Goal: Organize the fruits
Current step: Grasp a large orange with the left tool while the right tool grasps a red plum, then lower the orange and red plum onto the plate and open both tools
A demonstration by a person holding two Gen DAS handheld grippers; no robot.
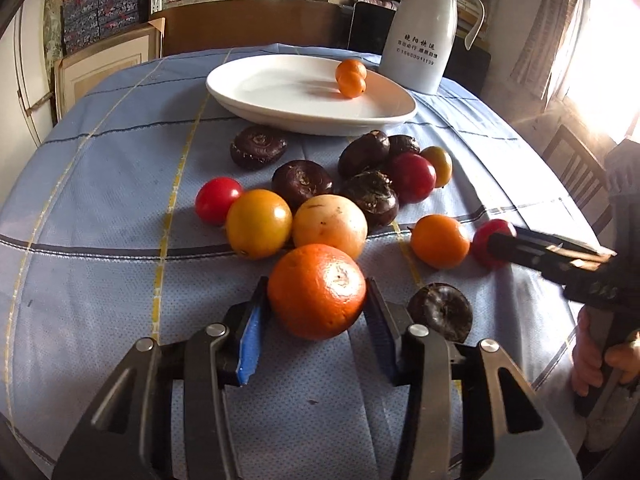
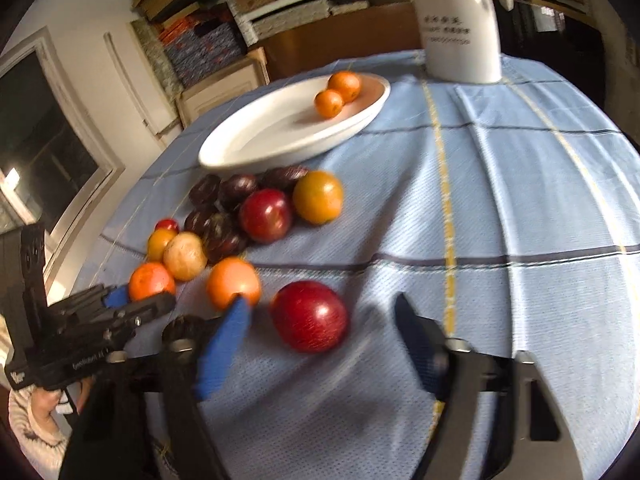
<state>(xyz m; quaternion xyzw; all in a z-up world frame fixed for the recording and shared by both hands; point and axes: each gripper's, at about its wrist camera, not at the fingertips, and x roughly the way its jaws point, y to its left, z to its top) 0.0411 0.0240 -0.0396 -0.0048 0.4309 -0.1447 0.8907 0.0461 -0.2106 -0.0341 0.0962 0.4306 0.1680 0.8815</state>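
Basically, orange sits on the cloth at the near edge of the fruit pile, round with no long axis, its stem dimple turned up and toward the camera. Left gripper brackets it, blue pads right at both sides; real contact can't be told. Right gripper is spread wide around the red tomato, fingers clear of it, holding nothing. Behind: yellow and red tomatoes mixed with dark water chestnuts. Plate farther back carries two small oranges, touching. White jug stands just behind the plate
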